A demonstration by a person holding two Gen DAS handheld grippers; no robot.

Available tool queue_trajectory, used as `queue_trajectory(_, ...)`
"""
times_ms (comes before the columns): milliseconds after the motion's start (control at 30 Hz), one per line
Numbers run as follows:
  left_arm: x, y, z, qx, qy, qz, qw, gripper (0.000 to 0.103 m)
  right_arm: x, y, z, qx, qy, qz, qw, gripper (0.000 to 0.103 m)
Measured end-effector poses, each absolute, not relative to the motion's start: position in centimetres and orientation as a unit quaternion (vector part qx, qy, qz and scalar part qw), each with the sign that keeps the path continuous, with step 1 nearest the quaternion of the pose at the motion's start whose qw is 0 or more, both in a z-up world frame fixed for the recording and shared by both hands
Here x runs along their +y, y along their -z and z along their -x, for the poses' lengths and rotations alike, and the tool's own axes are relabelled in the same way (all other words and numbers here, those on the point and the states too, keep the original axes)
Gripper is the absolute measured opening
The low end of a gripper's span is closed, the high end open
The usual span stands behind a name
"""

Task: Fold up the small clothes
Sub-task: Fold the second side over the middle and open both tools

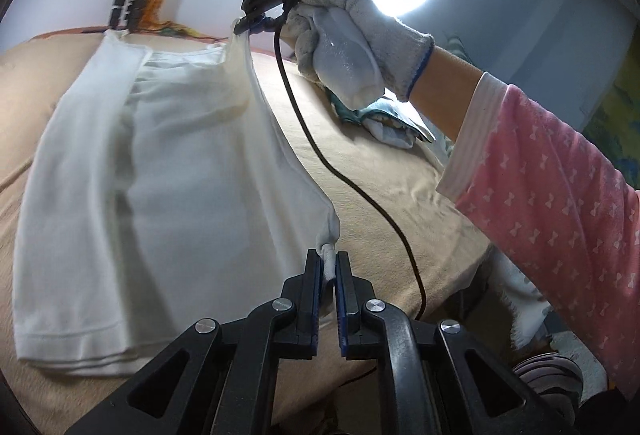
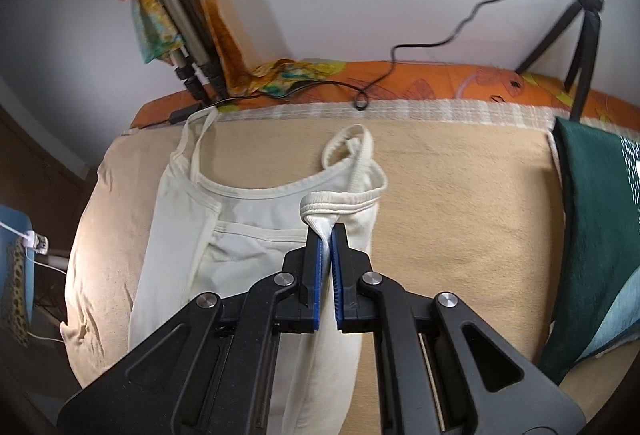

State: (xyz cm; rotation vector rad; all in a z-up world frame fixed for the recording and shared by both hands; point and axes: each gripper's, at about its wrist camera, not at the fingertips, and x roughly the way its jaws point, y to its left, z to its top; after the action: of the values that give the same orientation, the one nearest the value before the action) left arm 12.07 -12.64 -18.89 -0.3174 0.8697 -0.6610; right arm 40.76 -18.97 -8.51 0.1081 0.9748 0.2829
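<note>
White vest, no readable labels

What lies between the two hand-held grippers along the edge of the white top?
In the left wrist view, only the lifted edge of the white cotton tank top spans from the left hand-held gripper to the right hand-held gripper.

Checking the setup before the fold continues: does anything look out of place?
A black cable trails from the right gripper across the blanket beside the white top, where it might snag.
</note>
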Motion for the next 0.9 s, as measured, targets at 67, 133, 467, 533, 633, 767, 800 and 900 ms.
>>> queue_trajectory(67, -11.8, 19.1, -11.9, 0.413, 0.307, 0.156, 0.843, 0.003, -17.7, 8.5, -40.8, 0.468, -0.136, -0.041, 0.872, 0.006)
queue_trajectory(133, -11.0, 19.3, -11.8, 0.415, 0.301, 0.16, 0.844, 0.003, -16.4, 8.6, -41.1, 0.471, -0.14, -0.034, 0.87, 0.006)
queue_trajectory(467, -8.5, 20.2, -12.1, 0.435, 0.279, 0.187, 0.836, 0.003, -11.7, 11.0, -42.5, 0.488, -0.147, -0.014, 0.86, 0.006)
queue_trajectory(533, -8.4, 20.6, -12.2, 0.44, 0.276, 0.188, 0.833, 0.003, -10.8, 11.8, -42.8, 0.494, -0.148, -0.006, 0.857, 0.006)
queue_trajectory(633, -8.2, 21.0, -12.4, 0.445, 0.271, 0.191, 0.832, 0.003, -9.8, 12.9, -43.0, 0.501, -0.15, 0.001, 0.852, 0.006)
queue_trajectory(767, -8.0, 21.1, -12.4, 0.449, 0.269, 0.184, 0.832, 0.003, -9.5, 13.7, -43.2, 0.505, -0.155, 0.003, 0.849, 0.006)
queue_trajectory(800, -8.1, 21.0, -12.4, 0.449, 0.27, 0.181, 0.832, 0.006, -9.7, 13.8, -43.3, 0.505, -0.157, -0.002, 0.849, 0.007)
queue_trajectory(900, -8.3, 20.7, -12.2, 0.449, 0.269, 0.173, 0.834, 0.032, -10.4, 13.4, -43.2, 0.505, -0.175, -0.026, 0.845, 0.029)
